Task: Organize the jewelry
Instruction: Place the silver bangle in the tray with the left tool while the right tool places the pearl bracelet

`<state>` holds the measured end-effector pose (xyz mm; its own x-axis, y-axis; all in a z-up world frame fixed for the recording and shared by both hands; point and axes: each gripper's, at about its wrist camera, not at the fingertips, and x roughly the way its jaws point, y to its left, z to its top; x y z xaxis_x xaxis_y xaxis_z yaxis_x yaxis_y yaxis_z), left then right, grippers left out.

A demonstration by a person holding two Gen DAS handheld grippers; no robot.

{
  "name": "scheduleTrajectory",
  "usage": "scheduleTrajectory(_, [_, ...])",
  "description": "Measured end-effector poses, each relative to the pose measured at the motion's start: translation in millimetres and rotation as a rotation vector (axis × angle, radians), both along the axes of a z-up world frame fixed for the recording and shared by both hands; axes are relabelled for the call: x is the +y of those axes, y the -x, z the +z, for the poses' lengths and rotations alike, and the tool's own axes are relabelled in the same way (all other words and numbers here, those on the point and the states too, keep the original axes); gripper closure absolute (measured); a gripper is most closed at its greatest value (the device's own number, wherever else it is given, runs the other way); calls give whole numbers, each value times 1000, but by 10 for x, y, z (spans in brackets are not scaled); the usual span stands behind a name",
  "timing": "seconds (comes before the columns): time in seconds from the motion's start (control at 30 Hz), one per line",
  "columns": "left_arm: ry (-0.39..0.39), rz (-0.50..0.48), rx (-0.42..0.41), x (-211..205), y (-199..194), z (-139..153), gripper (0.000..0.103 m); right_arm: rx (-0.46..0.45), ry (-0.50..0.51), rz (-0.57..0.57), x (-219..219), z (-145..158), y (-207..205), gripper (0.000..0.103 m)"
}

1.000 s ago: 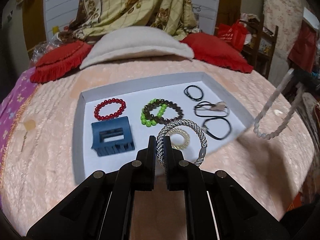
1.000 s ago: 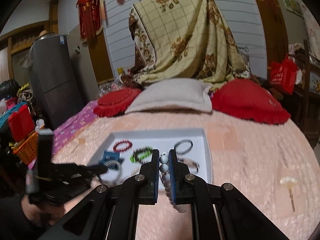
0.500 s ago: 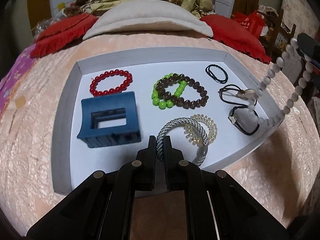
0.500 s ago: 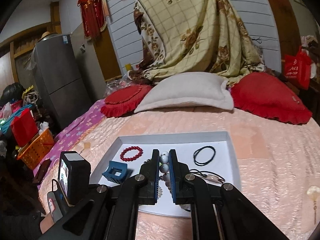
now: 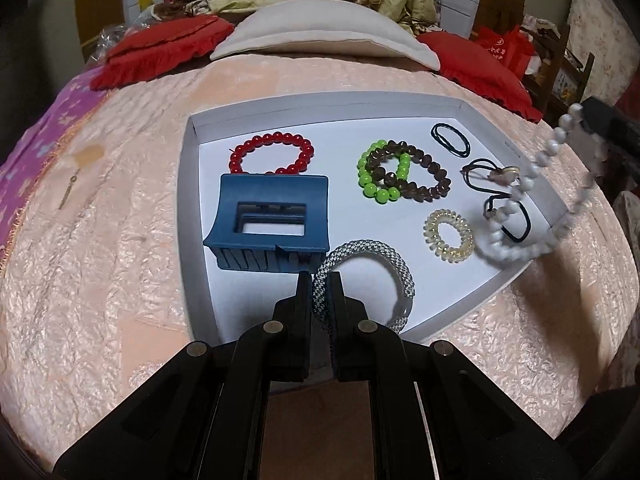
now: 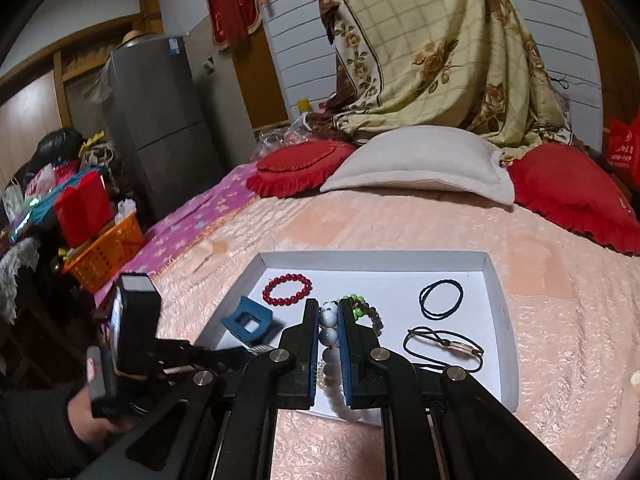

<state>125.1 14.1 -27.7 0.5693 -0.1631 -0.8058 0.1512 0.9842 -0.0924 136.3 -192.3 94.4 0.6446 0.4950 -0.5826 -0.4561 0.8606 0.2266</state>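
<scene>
A shallow white tray [image 5: 192,216] lies on the peach bedspread and holds the jewelry. My left gripper [image 5: 320,280] is shut on a black-and-white woven bracelet [image 5: 384,254] and holds it low over the tray's near edge, beside a blue hair claw [image 5: 268,220]. My right gripper [image 6: 329,312] is shut on a white bead necklace [image 6: 329,334]. In the left wrist view the necklace [image 5: 516,246] hangs down with its lower loop over the tray's right corner. A red bead bracelet [image 5: 272,154], green and brown bracelets [image 5: 404,176], a clear coil tie [image 5: 448,236] and black hair ties [image 5: 450,140] lie in the tray.
A white pillow [image 6: 420,168] and two red cushions [image 6: 572,196] lie at the head of the bed. An orange basket [image 6: 104,252] and a grey fridge [image 6: 160,120] stand to the left of the bed. The tray wall [image 6: 500,320] also shows in the right wrist view.
My left gripper has carried the woven bracelet nearer and lower, beside the blue claw. My right gripper has brought the white necklace down over the tray's right corner.
</scene>
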Motion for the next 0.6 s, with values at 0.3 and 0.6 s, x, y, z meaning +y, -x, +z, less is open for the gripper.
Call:
scheduleTrajectory(0.3, [-25, 21, -6, -80, -141, -12, 97, 114, 35, -79, -93, -410, -578, 95])
scheduleTrajectory(0.6, [-4, 10, -3, -114, -194, -13, 97, 212, 47, -132, -106, -698, -787, 95])
